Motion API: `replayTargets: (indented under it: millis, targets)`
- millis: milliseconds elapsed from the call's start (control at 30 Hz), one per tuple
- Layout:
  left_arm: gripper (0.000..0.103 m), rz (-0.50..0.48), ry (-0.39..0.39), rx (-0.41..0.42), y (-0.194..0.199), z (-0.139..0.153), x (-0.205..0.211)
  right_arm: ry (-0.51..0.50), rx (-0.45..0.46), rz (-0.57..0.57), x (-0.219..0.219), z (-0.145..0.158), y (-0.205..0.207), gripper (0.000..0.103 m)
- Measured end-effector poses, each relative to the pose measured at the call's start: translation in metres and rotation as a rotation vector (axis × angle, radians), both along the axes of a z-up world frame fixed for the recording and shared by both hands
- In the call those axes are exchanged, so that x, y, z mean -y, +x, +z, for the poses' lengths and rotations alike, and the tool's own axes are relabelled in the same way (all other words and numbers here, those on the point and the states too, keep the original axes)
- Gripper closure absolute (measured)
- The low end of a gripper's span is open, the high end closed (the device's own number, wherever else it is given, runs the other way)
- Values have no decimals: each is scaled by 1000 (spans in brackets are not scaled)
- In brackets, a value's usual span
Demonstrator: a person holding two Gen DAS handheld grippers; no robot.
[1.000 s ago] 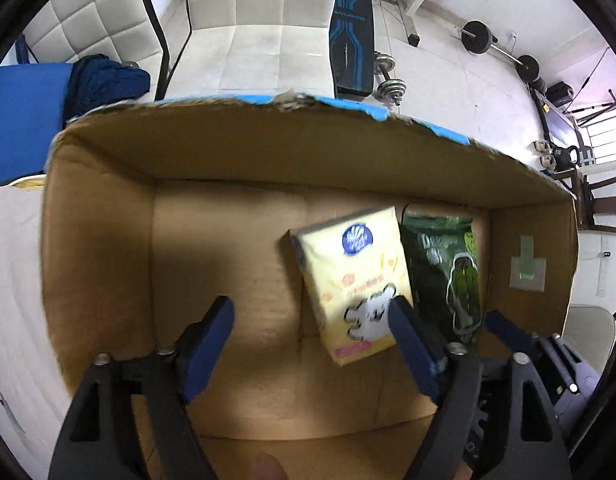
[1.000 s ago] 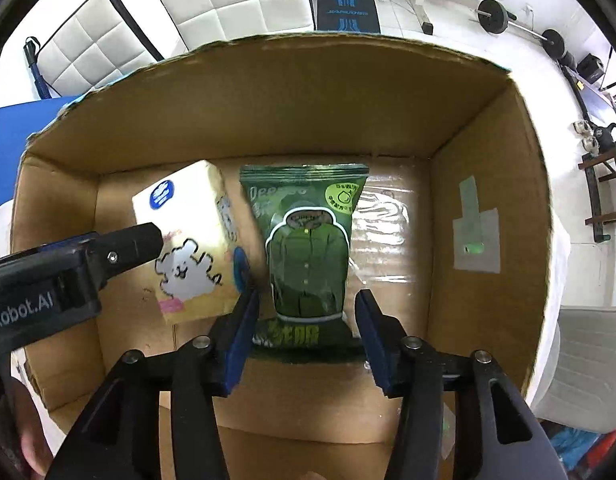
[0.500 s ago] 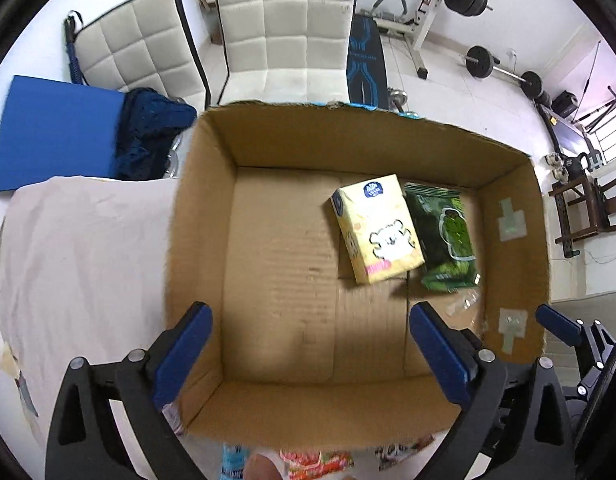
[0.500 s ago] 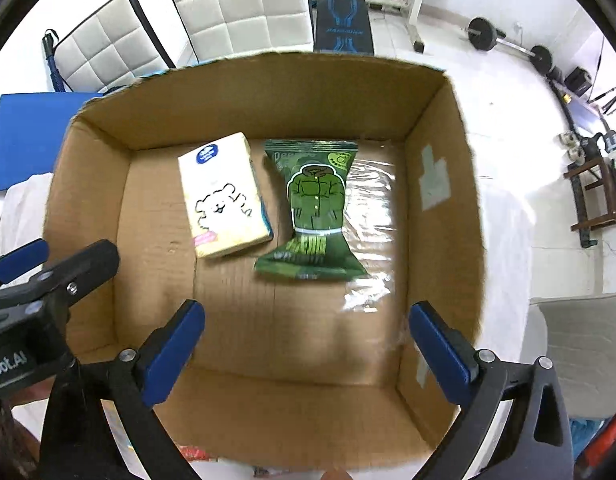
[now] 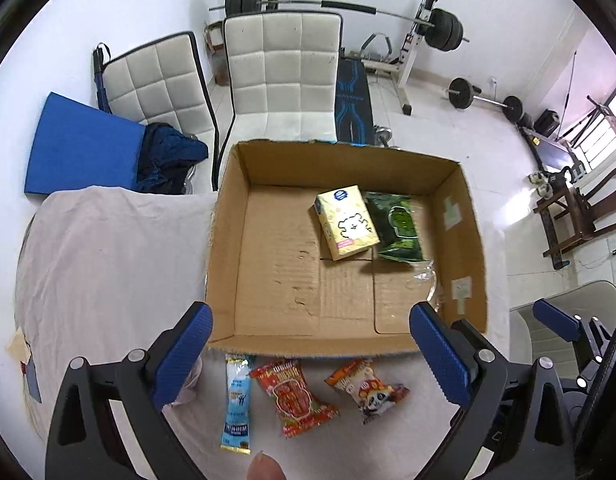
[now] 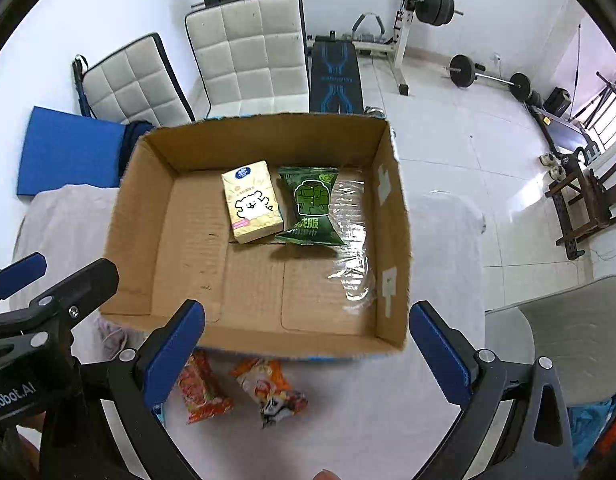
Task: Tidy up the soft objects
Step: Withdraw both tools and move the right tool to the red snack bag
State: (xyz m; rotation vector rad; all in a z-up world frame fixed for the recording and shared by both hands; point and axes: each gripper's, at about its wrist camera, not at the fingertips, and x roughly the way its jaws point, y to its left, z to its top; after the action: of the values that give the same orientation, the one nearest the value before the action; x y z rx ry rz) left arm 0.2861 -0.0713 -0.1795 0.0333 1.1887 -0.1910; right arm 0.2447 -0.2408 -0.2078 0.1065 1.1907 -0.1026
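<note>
Left wrist view looks down on a cardboard box [image 5: 228, 248] standing on a cloth-covered desk [image 5: 108, 264]. Two soft packs lie flat on the box floor toward its far right corner: a yellow tissue pack [image 5: 346, 221] and, touching its right edge, a green pack [image 5: 395, 222]. They sit side by side with long edges parallel, which reads as deliberate packing from one corner so that the rest of the floor is left for more.

Three packs lie on the desk just in front of the near box wall: a blue sachet [image 5: 236, 402], a red pack [image 5: 294, 396] and an orange pack [image 5: 367, 388]. They are spread apart rather than piled, so each can be pinched singly.

The left tool [image 5: 311, 356] is released, jaws spread wide and holding nothing, hanging above the near wall and the loose packs. The right tool [image 6: 308, 354] is likewise released and empty, jaws wide, over the same strip of desk; from its view the red and orange packs show between its fingers, while the sachet is mostly hidden behind the left finger.

Judging by this, two items are stowed and three wait; the likely next step is to drop onto one loose pack. Crinkly wrappers may slide under a shallow pinch.
</note>
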Motion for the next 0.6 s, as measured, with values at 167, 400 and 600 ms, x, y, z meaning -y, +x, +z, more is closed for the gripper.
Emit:
replayTargets:
  millis: [167, 400, 600]
  targets:
    - [2, 30, -10, 13, -19, 10, -16, 20, -15, 26, -3, 7, -20, 0]
    - [2, 149, 62, -92, -54, -50, -82, 40, -168, 178, -33, -58, -41, 0]
    - [2, 295, 41, -271, -79, -125, -142, 35, -270, 226, -57, -119, -45, 0]
